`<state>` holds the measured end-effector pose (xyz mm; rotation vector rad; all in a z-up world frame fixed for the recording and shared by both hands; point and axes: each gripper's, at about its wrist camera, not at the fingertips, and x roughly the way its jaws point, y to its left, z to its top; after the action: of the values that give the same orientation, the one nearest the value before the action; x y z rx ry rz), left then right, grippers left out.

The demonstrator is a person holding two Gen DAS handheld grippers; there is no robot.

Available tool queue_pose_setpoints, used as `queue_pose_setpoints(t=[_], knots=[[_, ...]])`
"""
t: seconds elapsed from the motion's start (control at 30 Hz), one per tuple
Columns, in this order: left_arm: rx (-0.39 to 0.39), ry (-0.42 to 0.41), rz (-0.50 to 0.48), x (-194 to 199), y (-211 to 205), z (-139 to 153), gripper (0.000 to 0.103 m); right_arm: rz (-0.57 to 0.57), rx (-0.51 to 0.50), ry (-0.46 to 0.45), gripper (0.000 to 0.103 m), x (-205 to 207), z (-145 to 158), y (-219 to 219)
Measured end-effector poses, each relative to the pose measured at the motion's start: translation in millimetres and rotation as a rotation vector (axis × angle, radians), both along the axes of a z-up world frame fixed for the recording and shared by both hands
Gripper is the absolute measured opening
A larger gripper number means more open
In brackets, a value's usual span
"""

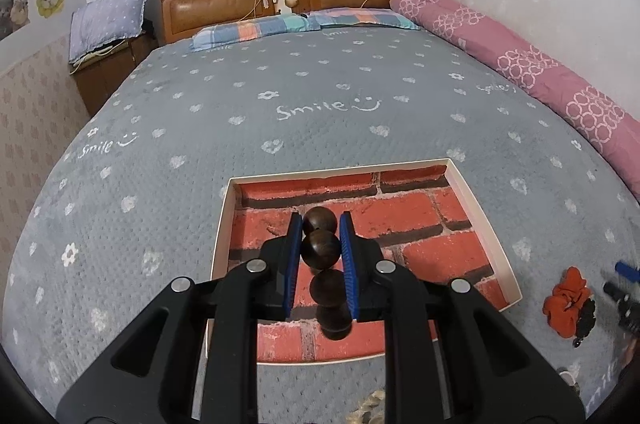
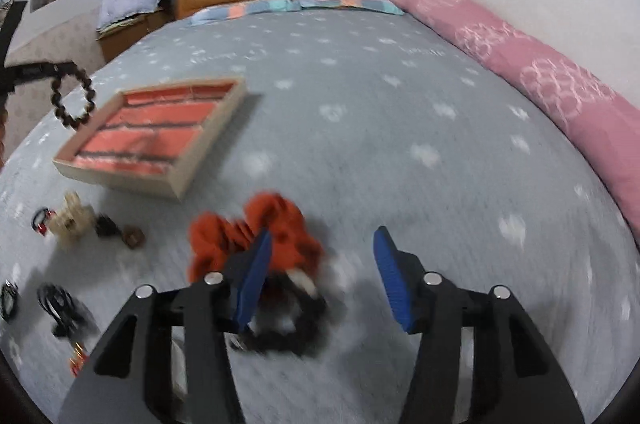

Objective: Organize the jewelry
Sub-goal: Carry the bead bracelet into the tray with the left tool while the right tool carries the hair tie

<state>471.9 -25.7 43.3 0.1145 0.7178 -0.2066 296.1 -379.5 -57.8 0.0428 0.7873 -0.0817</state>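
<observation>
Beads [image 1: 320, 248] between left tongs [image 1: 320, 224] (gripped)

My left gripper [image 1: 320, 244] clamps a dark wooden bead bracelet [image 1: 321, 248], hanging above the shallow brick-lined tray [image 1: 464, 184] on the grey bedspread. An orange scrunchie [image 2: 256, 236] lies on the spread beside a black hair tie [image 2: 288, 328] and small clips [image 2: 56, 304].

Left gripper [image 1: 321, 238] is pitched downward, blue pads [image 1: 294, 252] clamped on a dark bead bracelet [image 1: 320, 248] that is strung between the fingers. Right gripper [image 2: 320, 266] is also pitched down, jaws spread apart, nothing pinched between the fingertips; its view is motion-blurred. No hand or sleeve is seen.
</observation>
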Motion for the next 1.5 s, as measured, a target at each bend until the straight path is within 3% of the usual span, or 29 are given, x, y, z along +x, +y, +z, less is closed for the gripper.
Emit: queue_pose_setpoints(t=[0.23,0.33,0.4,0.53,0.7,0.83,1.07,1.3,1.43,1.5], knots=[[-0.002,0.016,0.015,-2,10,-3,0.018,0.002,0.048,0.098,0.050,-2,-42,0],[-0.003,0.017,0.021,-1,14,-4,0.018,0.001,0.055,0.111,0.011,1,-51,0],[0.000,0.016,0.022,1,16,-5,0.018,-0.005,0.039,0.072,0.011,0,-38,4],[0.008,0.017,0.024,9,19,-7,0.018,0.040,-0.016,-0.052,0.011,7,22,28],[0.004,0.047,0.020,31,20,-21,0.018,0.132,0.004,-0.102,0.011,72,62,68],[0.026,0.090,0.030,60,18,-45,0.018,0.176,0.073,-0.052,0.011,153,51,110],[0.095,0.127,0.080,114,22,-80,0.018,0.160,0.056,0.071,0.011,254,0,167],[0.148,0.188,0.148,153,36,-98,0.018,0.102,0.025,0.136,0.014,283,-22,167],[0.183,0.218,0.173,157,40,-107,0.023,0.105,-0.007,0.189,0.015,296,-30,171],[0.181,0.223,0.173,154,41,-108,0.035,0.123,-0.002,0.226,0.029,297,-35,174]])
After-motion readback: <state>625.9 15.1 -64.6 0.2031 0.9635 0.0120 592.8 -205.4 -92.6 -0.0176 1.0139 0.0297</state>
